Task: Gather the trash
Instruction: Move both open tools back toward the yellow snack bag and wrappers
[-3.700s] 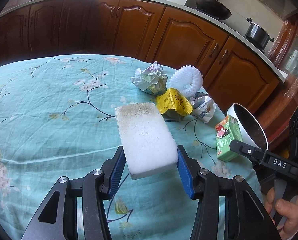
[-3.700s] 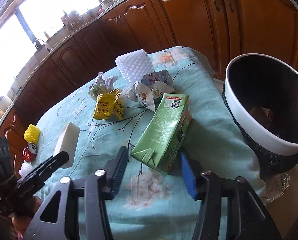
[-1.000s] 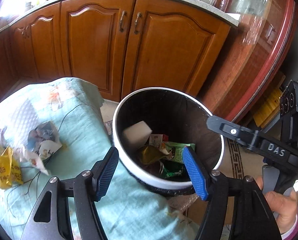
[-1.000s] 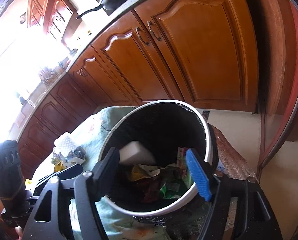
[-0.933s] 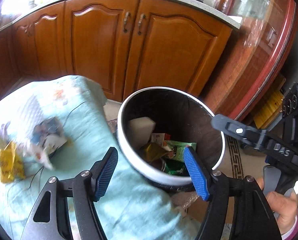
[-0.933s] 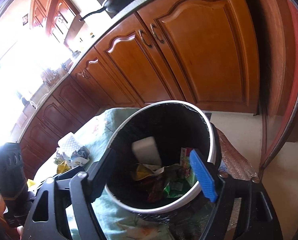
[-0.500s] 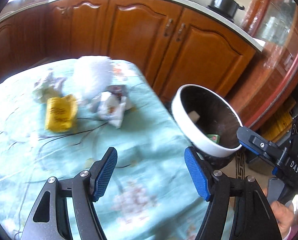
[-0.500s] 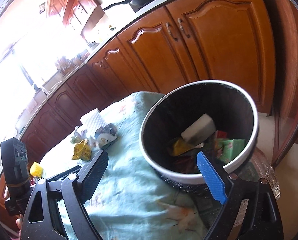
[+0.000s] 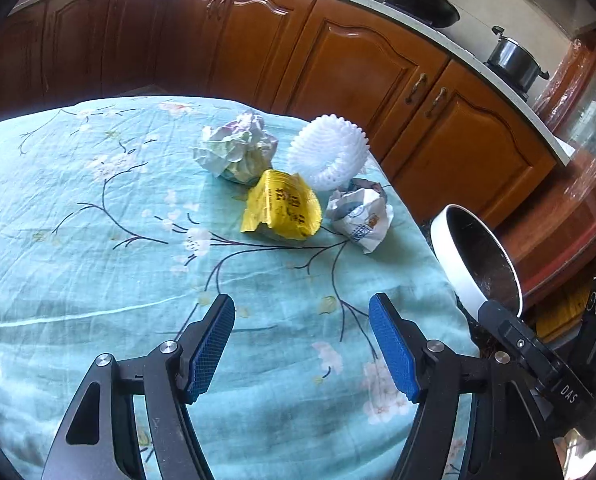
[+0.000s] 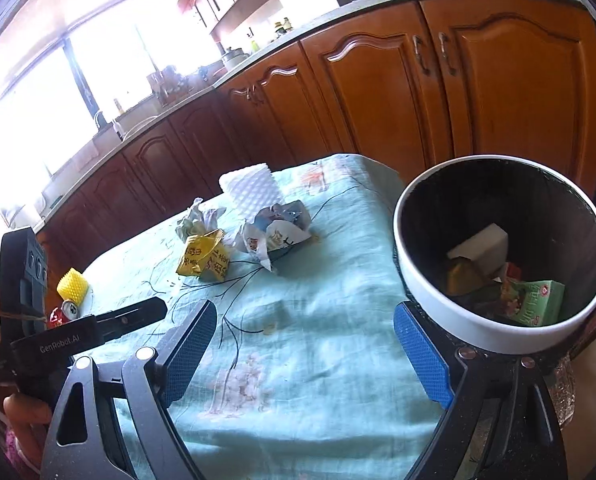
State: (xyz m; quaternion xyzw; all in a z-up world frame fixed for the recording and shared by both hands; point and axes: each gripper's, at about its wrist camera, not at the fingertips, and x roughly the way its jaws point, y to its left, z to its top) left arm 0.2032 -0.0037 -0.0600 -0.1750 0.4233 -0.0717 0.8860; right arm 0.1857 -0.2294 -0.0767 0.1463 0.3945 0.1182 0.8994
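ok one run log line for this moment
left gripper: open, empty | right gripper: open, empty | trash bin: holds foam block, green carton | tablecloth: yellow wrapper, crumpled papers

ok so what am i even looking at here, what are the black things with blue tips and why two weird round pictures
Those are hand-held tongs, one per hand, each with a fisheye camera looking along its blue fingers. One picture is from the left tongs, the other from the right tongs. Both are open and hold nothing. On the tablecloth lie a yellow wrapper, two crumpled papers and a white foam net. The bin beside the table holds a white sponge and a green carton.
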